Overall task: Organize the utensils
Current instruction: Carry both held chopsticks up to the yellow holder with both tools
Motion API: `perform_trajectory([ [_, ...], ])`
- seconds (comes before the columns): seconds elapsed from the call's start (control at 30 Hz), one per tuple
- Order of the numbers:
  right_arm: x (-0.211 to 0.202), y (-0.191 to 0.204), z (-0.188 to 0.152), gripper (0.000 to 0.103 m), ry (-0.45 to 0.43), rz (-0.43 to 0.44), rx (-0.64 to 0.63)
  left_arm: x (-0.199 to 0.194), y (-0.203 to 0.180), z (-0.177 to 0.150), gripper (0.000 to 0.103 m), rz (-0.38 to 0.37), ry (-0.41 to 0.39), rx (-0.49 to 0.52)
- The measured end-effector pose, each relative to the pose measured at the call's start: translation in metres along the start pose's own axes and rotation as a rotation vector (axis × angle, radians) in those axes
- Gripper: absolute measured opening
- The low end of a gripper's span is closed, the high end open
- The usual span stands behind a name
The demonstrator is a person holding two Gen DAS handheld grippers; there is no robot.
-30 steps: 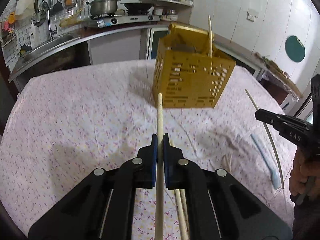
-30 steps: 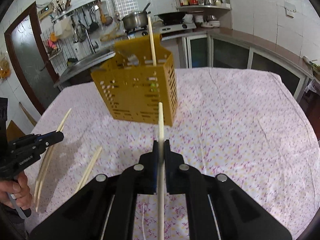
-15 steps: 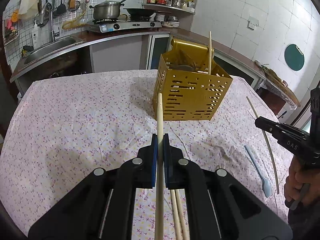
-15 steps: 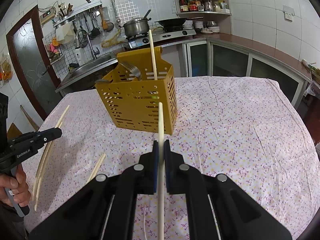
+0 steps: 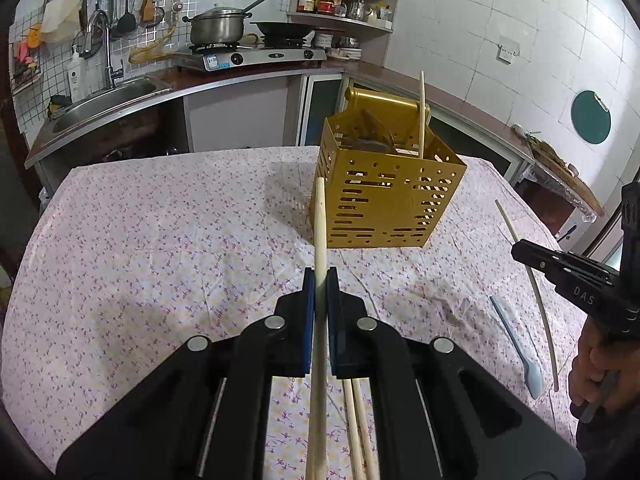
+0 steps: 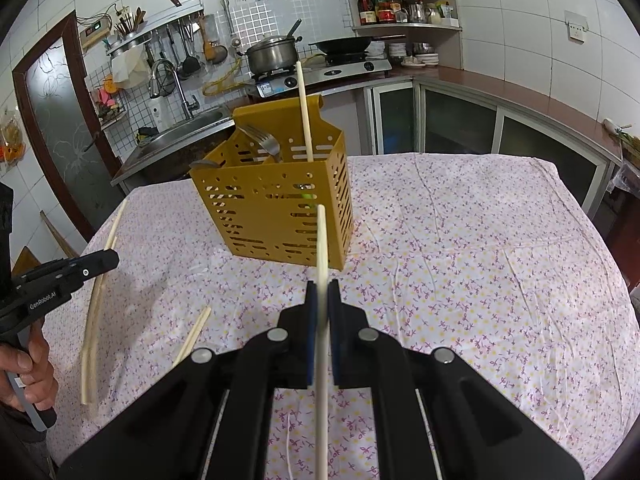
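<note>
A yellow perforated utensil holder (image 5: 384, 204) (image 6: 276, 216) stands on the flowered tablecloth, with one chopstick (image 5: 421, 112) (image 6: 304, 108) upright in it and a fork (image 6: 264, 142) beside that. My left gripper (image 5: 319, 276) is shut on a pale chopstick (image 5: 320, 216) whose tip points at the holder's near left corner. My right gripper (image 6: 322, 288) is shut on another chopstick (image 6: 321, 240), tip in front of the holder's wall. Each gripper also shows in the other's view, the right gripper (image 5: 520, 252) and the left gripper (image 6: 110, 258), both short of the holder.
A light blue spoon (image 5: 516, 344) lies on the cloth at the right. Two loose chopsticks (image 5: 360, 420) (image 6: 194, 336) lie under my left gripper. The table (image 6: 480, 260) ends behind the holder, with a kitchen counter, sink and stove beyond.
The holder sits a little lower in both views and the earlier blur is gone. Both grippers still hold their chopsticks the same way.
</note>
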State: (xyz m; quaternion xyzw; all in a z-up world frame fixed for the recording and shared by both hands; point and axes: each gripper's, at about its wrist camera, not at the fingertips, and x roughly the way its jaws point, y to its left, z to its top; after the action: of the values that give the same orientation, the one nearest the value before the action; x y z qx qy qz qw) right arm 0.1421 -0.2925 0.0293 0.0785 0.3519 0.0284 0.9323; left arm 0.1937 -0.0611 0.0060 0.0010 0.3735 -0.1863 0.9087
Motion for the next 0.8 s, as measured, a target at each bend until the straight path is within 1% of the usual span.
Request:
perform_trajectory([
  [0.2, -0.006, -0.001, 0.004, 0.006, -0.017, 0.001, -0.003, -0.006, 0.001, 0.004, 0.004, 0.005, -0.014, 0.0],
  [0.37, -0.007, -0.001, 0.005, 0.006, -0.016, 0.0, -0.002, -0.001, 0.001, 0.003, 0.004, 0.013, 0.008, 0.011],
  [0.6, -0.012, -0.002, 0.009, 0.006, -0.033, 0.006, 0.002, -0.003, -0.001, 0.004, 0.004, 0.006, 0.002, 0.014],
  [0.7, -0.019, -0.001, 0.013, 0.006, -0.072, 0.028, 0.001, -0.008, -0.004, 0.011, 0.004, 0.002, -0.02, 0.02],
  [0.8, -0.031, 0.002, 0.027, 0.006, -0.132, 0.057, -0.009, -0.015, -0.01, 0.026, 0.004, 0.0, -0.055, 0.034],
])
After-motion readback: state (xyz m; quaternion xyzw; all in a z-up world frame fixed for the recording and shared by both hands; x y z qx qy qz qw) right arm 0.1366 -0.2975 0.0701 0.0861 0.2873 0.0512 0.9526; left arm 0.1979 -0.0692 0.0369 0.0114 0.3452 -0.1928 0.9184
